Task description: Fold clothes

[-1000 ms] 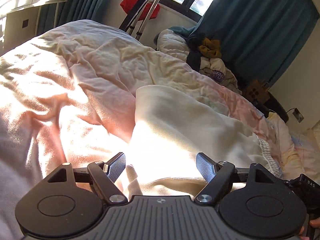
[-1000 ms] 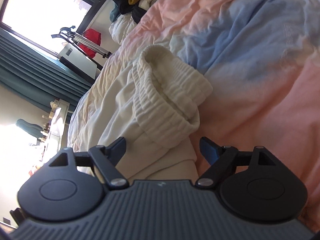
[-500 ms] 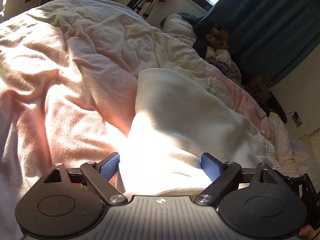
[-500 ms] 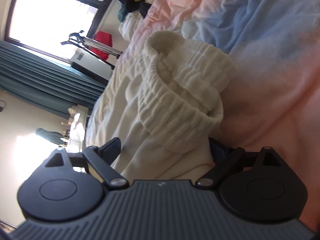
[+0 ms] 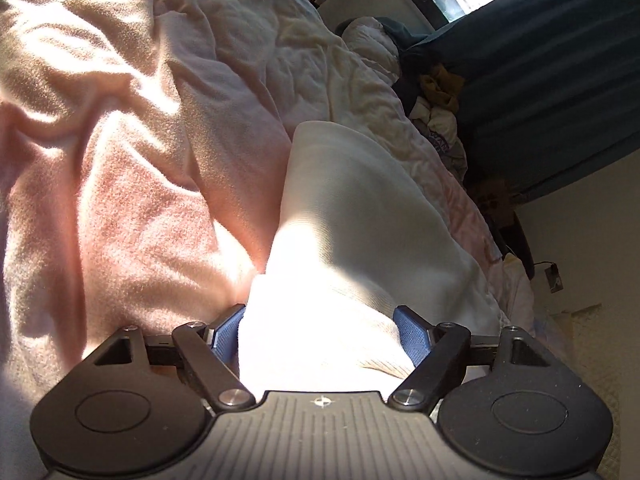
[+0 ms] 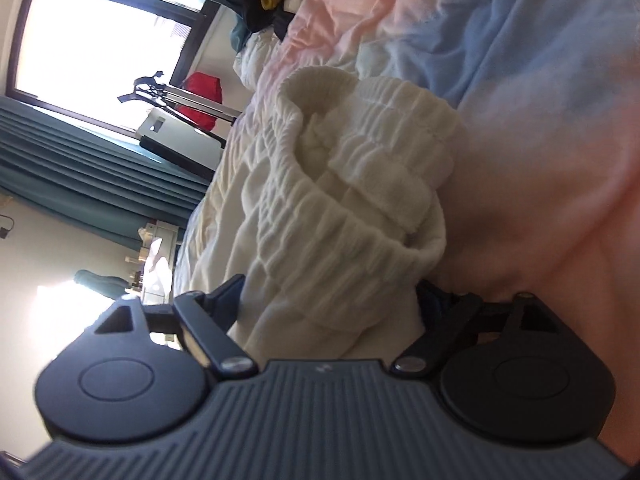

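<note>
No readable writing; both claws [image 5: 320, 330] [image 6: 332, 300] straddle the cream garment [image 6: 360, 184].

Sunlit bedroom, rumpled pink and blue bedding [image 6: 500, 40], teal curtains [image 5: 560, 80], bright window [image 6: 100, 40], cream wall [image 5: 592, 248], wall socket [image 5: 555, 280]

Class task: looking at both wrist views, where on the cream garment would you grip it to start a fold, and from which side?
Grip the cream garment at its ribbed elastic waistband, likely coming in level from the near edge. The band is thick, bunched and raised off the bedding, so jaws can straddle it. The right gripper already does, open; the left gripper straddles the smooth end.
</note>
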A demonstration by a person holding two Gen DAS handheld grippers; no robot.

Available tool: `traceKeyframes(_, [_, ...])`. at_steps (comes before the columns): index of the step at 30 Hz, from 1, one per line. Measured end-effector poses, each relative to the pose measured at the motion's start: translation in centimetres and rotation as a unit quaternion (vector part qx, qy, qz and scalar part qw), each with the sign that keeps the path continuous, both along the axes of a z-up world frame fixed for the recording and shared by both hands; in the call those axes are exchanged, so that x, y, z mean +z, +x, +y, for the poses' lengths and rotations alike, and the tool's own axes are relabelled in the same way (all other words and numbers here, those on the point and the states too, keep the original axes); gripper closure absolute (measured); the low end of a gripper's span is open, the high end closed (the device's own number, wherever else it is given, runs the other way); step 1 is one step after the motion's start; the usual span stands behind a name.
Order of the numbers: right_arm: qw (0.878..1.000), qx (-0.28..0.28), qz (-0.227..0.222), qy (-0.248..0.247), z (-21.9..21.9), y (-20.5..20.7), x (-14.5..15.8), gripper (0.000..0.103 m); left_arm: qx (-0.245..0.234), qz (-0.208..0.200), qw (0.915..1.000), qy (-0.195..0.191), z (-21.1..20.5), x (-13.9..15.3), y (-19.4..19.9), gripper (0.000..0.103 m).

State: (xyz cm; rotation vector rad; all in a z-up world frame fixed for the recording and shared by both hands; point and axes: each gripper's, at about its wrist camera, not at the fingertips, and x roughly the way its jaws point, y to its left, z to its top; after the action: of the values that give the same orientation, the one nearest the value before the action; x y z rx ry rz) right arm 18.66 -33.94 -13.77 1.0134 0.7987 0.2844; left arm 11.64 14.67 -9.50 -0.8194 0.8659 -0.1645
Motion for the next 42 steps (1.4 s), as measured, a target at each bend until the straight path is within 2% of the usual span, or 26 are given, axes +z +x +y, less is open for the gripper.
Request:
traceKeyframes(4, [0.996, 0.028, -0.077, 0.038, 0.6, -0.2, 1.6, 0.016, -0.001, 0.002, 0.9999, 0.01, -0.1, 0.0, 0.1, 0.032])
traceKeyframes(6, [0.997, 0.024, -0.068, 0.015, 0.7, -0.2, 1.6, 0.019, -0.003, -0.002, 0.9998, 0.021, -0.4, 0.2, 0.1, 0.036])
traceKeyframes(7, [0.998, 0.018, -0.055, -0.004, 0.8, -0.1, 1.4, 0.034, -0.007, -0.008, 0.9996, 0.027, -0.5, 0.3, 0.1, 0.041])
traceKeyframes(8, [0.999, 0.013, -0.042, -0.023, 0.8, -0.1, 1.2, 0.041, -0.012, -0.012, 0.9991, 0.038, -0.7, 0.5, 0.1, 0.045])
traceKeyframes(9, [0.999, 0.004, -0.034, -0.029, 0.6, -0.1, 1.0, 0.053, -0.015, -0.014, 0.9987, 0.047, -0.9, 0.7, 0.0, 0.052])
traceKeyframes(13, [0.998, 0.0, -0.049, -0.045, 0.6, -1.0, 2.2, 0.068, -0.007, -0.024, 0.9989, 0.039, -1.1, 2.4, -1.0, 0.068])
traceKeyframes(16, [0.998, -0.001, -0.067, -0.02, -0.3, -3.1, 4.1, 0.071, -0.006, -0.037, 0.9992, 0.01, -1.2, 4.3, -2.6, 0.07])
traceKeyframes(19, [0.996, -0.001, -0.088, -0.016, -1.4, -4.9, 6.6, 0.071, -0.012, -0.054, 0.9983, -0.019, -1.9, 6.5, -4.7, 0.071])
traceKeyframes(25, [0.992, -0.014, -0.123, -0.011, -5.6, -9.5, 11.1, 0.071, -0.041, -0.076, 0.995, -0.05, -6.3, 9.4, -7.5, 0.071])
traceKeyframes(30, [0.986, -0.061, -0.152, -0.017, -12.3, -13.6, 14.0, 0.071, -0.099, -0.103, 0.9881, -0.058, -14.3, 11.9, -7.6, 0.071])
traceKeyframes(34, [0.979, -0.113, -0.167, -0.031, -19.1, -17.2, 15.7, 0.071, -0.17, -0.109, 0.9774, -0.064, -24.1, 12.8, -6.7, 0.071])
traceKeyframes(38, [0.968, -0.177, -0.174, -0.045, -26.7, -21.6, 16.0, 0.071, -0.242, -0.114, 0.9611, -0.069, -34.2, 13.7, -5.8, 0.071])
traceKeyframes(42, [0.949, -0.255, -0.179, -0.057, -33.9, -26.7, 15.7, 0.071, -0.317, -0.117, 0.9384, -0.073, -44.8, 14.1, -5.6, 0.071])
